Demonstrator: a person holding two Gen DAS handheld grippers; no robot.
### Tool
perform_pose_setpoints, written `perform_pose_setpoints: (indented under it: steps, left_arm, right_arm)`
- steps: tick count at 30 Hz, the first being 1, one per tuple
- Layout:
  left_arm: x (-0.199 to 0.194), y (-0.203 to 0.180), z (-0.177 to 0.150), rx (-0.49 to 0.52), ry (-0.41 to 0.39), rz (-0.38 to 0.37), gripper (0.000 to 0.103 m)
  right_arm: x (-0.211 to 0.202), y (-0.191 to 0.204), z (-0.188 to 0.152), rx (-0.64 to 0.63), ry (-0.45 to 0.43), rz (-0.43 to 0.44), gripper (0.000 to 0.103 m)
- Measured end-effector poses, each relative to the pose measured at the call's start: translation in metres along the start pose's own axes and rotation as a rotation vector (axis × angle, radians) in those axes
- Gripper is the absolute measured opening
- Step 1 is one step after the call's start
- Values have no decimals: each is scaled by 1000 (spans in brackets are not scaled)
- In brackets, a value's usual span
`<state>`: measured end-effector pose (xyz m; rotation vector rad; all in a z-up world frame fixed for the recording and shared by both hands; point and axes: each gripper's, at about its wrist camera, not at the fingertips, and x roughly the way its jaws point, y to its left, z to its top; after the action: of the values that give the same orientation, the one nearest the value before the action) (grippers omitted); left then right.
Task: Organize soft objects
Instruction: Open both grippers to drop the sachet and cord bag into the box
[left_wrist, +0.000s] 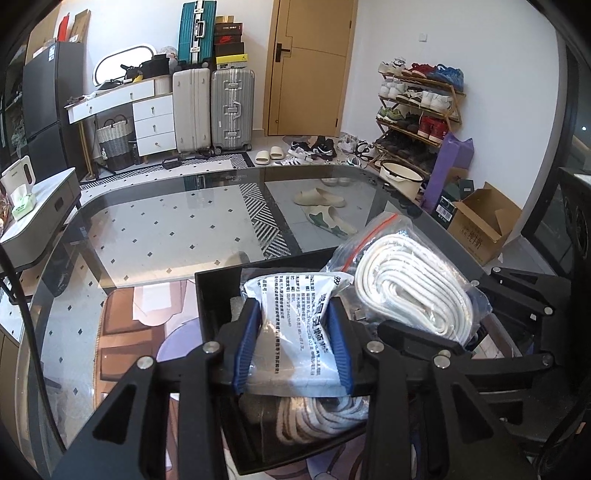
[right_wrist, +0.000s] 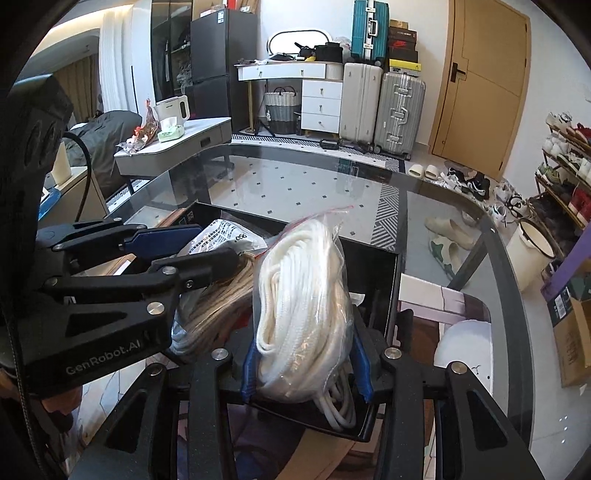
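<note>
A black open box (left_wrist: 216, 291) stands on the glass table. Over it, my left gripper (left_wrist: 293, 306) is shut on a white printed soft packet (left_wrist: 291, 336), which its blue pads pinch from both sides. Just to the right, my right gripper (right_wrist: 304, 338) is shut on a clear zip bag of coiled white rope (right_wrist: 295, 288), held upright over the box (right_wrist: 373, 266). The rope bag (left_wrist: 417, 291) leans beside the packet. In the right wrist view the left gripper (right_wrist: 218, 245) comes in from the left with the packet (right_wrist: 225, 236). A beige rope bundle (right_wrist: 218, 299) lies in the box under both.
The glass table's curved far edge (left_wrist: 258, 170) runs across the view, with bare glass beyond the box. A grey side table (right_wrist: 192, 136) with a kettle and wipes stands at left. Suitcases, a shoe rack (left_wrist: 417, 107) and a cardboard box (left_wrist: 480, 225) are on the floor.
</note>
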<state>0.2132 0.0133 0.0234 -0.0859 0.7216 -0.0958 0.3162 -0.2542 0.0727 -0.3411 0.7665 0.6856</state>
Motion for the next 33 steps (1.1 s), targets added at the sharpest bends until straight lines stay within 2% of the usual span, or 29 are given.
perform_pose_setpoints:
  steps: [2, 3, 5, 9, 13, 20, 33]
  left_arm:
    - [-3, 3, 0, -12, -4, -15, 40]
    - [-5, 5, 0, -15, -7, -18, 41]
    - [-10, 5, -2, -10, -14, -11, 47]
    - [-25, 4, -6, 2, -44, -6, 64]
    - [-43, 6, -13, 9, -84, 16, 101]
    - [-66, 15, -33, -13, -146, 38, 103]
    - [-60, 19, -60, -17, -186, 130, 103]
  right_arm:
    - [-9, 4, -1, -30, -29, -3, 54]
    - [-13, 5, -1, -39, -40, -6, 56]
    - [-23, 6, -3, -50, -64, -23, 68]
    - [-42, 4, -6, -25, -115, -27, 86]
    - [-59, -1, -14, 21, -166, -28, 101]
    - [-76, -4, -34, 69, -218, -40, 102]
    - [-78, 0, -64, 126, -314, -5, 102]
